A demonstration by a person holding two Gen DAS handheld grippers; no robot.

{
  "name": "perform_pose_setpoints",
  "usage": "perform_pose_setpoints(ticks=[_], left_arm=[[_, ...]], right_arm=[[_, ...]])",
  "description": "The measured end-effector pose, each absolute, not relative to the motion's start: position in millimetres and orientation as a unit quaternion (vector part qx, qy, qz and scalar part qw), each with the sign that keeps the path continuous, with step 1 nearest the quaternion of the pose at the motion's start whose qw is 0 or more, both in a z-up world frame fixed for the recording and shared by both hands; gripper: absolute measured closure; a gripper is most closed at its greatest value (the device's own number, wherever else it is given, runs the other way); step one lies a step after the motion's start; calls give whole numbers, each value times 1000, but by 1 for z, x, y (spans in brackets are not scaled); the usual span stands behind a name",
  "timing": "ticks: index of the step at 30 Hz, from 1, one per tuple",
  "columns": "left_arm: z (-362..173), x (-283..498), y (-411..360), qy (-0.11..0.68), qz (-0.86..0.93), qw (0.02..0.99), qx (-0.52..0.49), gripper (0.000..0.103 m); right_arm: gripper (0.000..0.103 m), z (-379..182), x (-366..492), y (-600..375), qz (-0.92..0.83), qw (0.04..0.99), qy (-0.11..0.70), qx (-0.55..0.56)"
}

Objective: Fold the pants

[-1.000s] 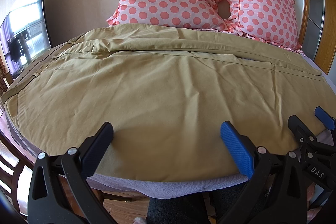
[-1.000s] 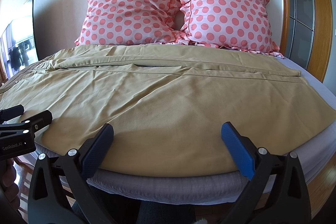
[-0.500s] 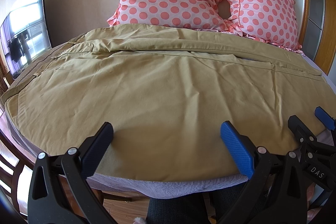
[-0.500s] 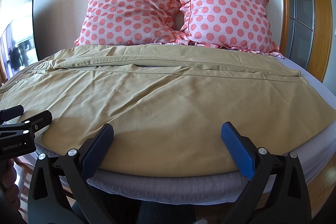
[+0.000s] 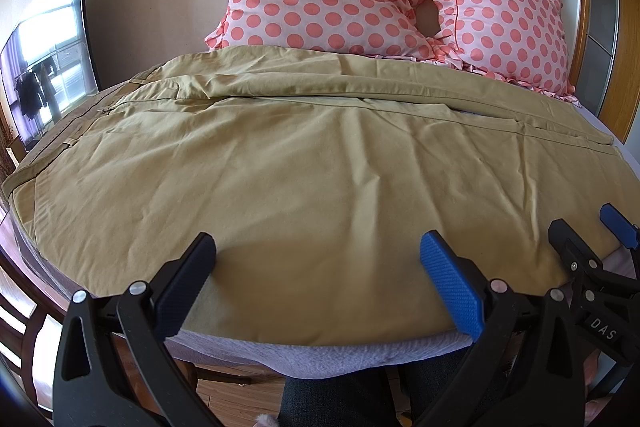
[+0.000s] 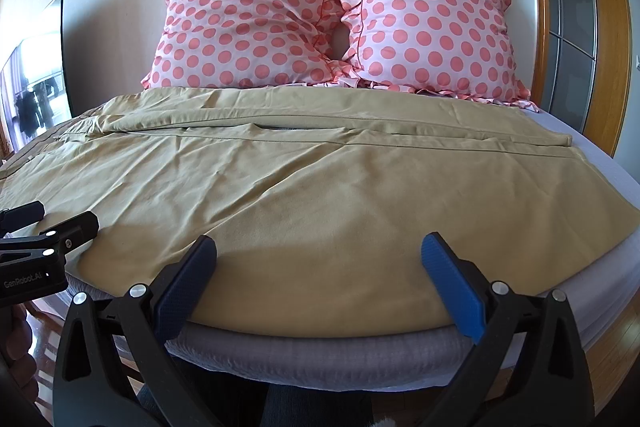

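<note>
Tan pants (image 5: 304, 163) lie spread flat across the bed, waistband to the left, leg ends to the right; they also show in the right wrist view (image 6: 320, 195). My left gripper (image 5: 318, 271) is open and empty, held just above the pants' near edge. My right gripper (image 6: 320, 275) is open and empty over the near edge further right. Each gripper shows in the other's view, the right gripper (image 5: 588, 239) at the right and the left gripper (image 6: 48, 223) at the left.
Two pink polka-dot pillows (image 6: 248, 23) (image 6: 432, 23) lean on the wall behind the pants. The grey mattress (image 6: 320, 347) edge runs just under my grippers. A mirror (image 5: 48, 43) stands left, a wooden door frame (image 6: 540, 7) right. Wooden floor lies below.
</note>
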State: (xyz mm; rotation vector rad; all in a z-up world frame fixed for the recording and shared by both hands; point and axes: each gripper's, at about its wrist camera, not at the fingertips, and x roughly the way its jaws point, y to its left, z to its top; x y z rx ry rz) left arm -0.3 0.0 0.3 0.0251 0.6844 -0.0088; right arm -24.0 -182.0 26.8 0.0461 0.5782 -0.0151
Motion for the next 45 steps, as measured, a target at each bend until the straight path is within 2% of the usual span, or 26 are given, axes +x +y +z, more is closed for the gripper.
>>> perform_pose_setpoints(ticks=[13, 17, 22, 27, 28, 29, 32, 36, 42, 43, 45], left_arm=[[3, 1, -1, 345, -8, 938, 16, 2], [5, 3, 3, 358, -18, 933, 15, 2], [19, 21, 15, 359, -27, 933, -3, 2], [42, 44, 28, 337, -22, 941, -24, 2], [46, 48, 29, 333, -21, 942, -26, 2], [50, 52, 31, 329, -21, 944, -27, 2], [60, 64, 36, 318, -21, 947, -33, 2], [65, 77, 41, 309, -25, 950, -40, 2], [63, 91, 40, 316, -28, 948, -34, 2], [61, 92, 40, 318, -30, 947, -34, 2], [59, 93, 40, 322, -35, 945, -36, 2]], right_arm=[[1, 27, -20, -185, 6, 954, 300, 21], [1, 47, -3, -209, -6, 950, 310, 28], [1, 98, 48, -274, -87, 955, 281, 20], [1, 109, 155, -352, -169, 928, 329, 52], [11, 105, 176, -370, -186, 918, 345, 64], [25, 100, 199, -388, -203, 905, 364, 83], [40, 80, 254, -439, -256, 864, 406, 152], [42, 57, 299, -486, -304, 821, 427, 225], [45, 32, 327, -507, -363, 790, 447, 212], [46, 30, 328, -507, -367, 791, 448, 196], [63, 27, 327, -508, -354, 808, 435, 183]])
